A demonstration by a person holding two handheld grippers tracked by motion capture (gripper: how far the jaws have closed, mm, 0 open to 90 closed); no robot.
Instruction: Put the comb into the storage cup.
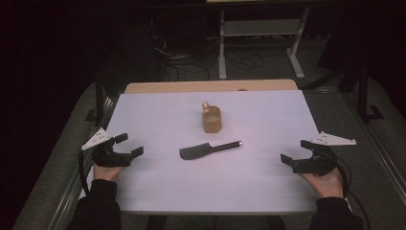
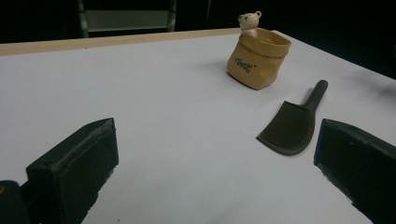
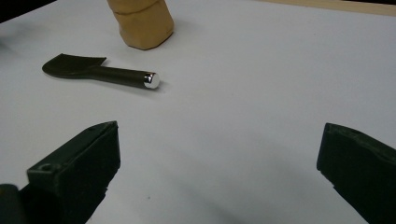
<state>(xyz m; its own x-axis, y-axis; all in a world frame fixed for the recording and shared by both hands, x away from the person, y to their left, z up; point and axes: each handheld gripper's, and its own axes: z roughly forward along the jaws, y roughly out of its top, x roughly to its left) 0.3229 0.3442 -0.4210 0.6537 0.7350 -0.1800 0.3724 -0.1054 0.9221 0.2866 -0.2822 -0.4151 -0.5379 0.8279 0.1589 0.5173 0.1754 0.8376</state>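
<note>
Tongs: left tongs (image 1: 130, 145) and right tongs (image 1: 294, 151) both gape wide, empty, at opposite bench (image 1: 158, 187) edges.
Brush: dark brush (image 1: 207, 149) lies mid-bench between them, well apart from both.
Axis: left-right; head toward left tongs, shiny handle tip toward right.
Nearer: roughly equal.
Count: one brush, one tan bear pouch (image 1: 211, 118) behind it, two tongs.

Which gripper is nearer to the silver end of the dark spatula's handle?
Right. The spatula's silver handle end points toward the right gripper; the left gripper sits beyond the blade end, farther off.
</note>
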